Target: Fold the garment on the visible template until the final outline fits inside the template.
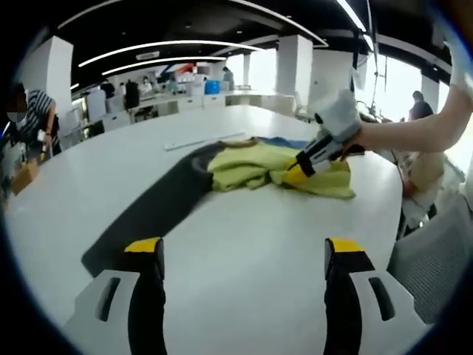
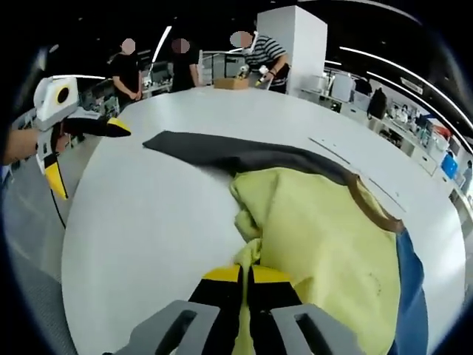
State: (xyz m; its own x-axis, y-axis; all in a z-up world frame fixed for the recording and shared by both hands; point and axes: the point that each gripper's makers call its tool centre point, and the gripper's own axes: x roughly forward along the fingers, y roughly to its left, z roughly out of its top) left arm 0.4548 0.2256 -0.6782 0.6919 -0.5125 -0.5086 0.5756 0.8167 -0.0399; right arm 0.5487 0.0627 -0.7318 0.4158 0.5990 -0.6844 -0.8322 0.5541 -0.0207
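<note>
Crumpled yellow fabric garment (image 2: pixel 318 244) lies on the white round tabletop (image 2: pixel 140 222), partly over a dark grey flat template sheet (image 2: pixel 222 151). Right claw (image 2: pixel 247 275) is closed, pinching the garment's edge. Left claw (image 1: pixel 244 248) hovers with jaws spread wide, gripping nothing, above bare tabletop near the template.

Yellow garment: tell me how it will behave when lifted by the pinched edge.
The yellow garment lies crumpled in soft folds, so it will probably hang limp and drape. The right gripper pinches one edge only, so the rest likely trails across the white table. It looks thin, probably light.
</note>
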